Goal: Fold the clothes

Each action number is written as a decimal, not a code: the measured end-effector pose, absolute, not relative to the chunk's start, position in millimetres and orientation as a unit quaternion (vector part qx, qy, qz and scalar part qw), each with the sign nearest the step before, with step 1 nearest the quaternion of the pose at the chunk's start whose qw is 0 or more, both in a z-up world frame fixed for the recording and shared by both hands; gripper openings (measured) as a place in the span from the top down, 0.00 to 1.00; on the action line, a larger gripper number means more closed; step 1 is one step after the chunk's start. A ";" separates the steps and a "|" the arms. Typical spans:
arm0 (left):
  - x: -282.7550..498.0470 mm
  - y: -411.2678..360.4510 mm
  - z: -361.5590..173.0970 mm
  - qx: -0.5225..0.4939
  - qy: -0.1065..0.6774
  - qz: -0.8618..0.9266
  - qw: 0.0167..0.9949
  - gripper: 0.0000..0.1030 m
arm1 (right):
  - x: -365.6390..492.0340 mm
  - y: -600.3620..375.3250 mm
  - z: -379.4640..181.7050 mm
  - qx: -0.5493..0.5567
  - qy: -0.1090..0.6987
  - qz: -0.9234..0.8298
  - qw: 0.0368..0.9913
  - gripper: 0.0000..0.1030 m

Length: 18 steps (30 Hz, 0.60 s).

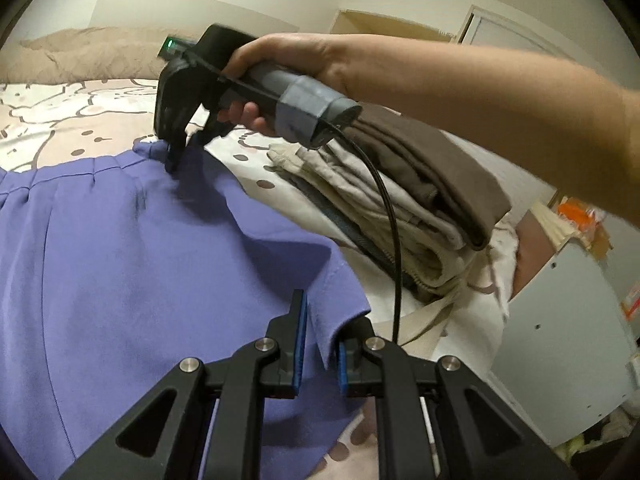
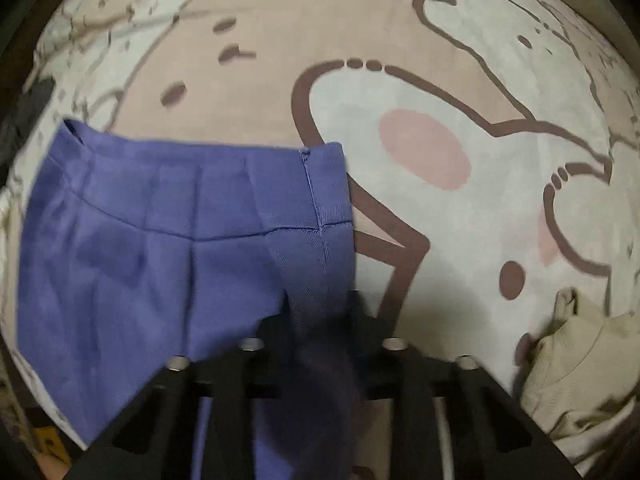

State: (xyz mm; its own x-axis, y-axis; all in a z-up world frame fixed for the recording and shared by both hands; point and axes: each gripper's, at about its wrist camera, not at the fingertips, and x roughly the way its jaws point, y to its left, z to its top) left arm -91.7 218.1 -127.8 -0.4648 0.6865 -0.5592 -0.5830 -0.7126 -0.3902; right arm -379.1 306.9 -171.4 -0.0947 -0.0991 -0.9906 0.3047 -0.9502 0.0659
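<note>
In the left wrist view, purple trousers [image 1: 132, 264] are seen spread on a bed sheet [image 1: 60, 120] printed with cartoon outlines. The pleated waistband is at the far end, towards a pillow [image 1: 80, 54], and the long axis runs from there back towards the camera. The left gripper [image 1: 320, 344] is seen low in the frame, its blue-padded fingers [image 1: 301, 340] set on either side of a raised fold at the right edge of the trousers; the cloth is pinched between them, with a narrow gap left. The right gripper [image 1: 176, 156] is held in a hand [image 1: 280, 68] reaching in from the right, its tips pressed down onto the waistband corner and closed on the cloth there. A black cable [image 1: 394, 240] is seen hanging from its handle. Just right of the trousers, a stack of folded clothes [image 1: 400, 204] in brown, beige and grey is laid on the sheet. A white cabinet [image 1: 568, 320] stands beyond the bed edge.

In the right wrist view, the waistband [image 2: 200, 184] is shown across the upper part of the trousers [image 2: 140, 272], with the side seam running down into the right gripper [image 2: 320, 320]. The blurred dark fingers [image 2: 276, 336] are closed on the seam edge, the cloth bunched between them. A beige garment [image 2: 580, 368] is seen at the lower right, apart from the trousers, on the sheet [image 2: 440, 100].
</note>
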 end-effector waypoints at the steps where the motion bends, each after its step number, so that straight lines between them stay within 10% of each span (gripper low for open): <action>1: -90.6 213.5 -124.1 -0.356 -0.079 0.852 0.375 0.87 | -376.5 306.4 -164.6 0.653 0.075 -0.741 0.139 0.89; 18: -34.3 5.9 -56.6 -0.278 -0.179 0.907 0.261 0.87 | -345.7 149.0 -54.7 0.599 0.098 -0.771 0.193 0.90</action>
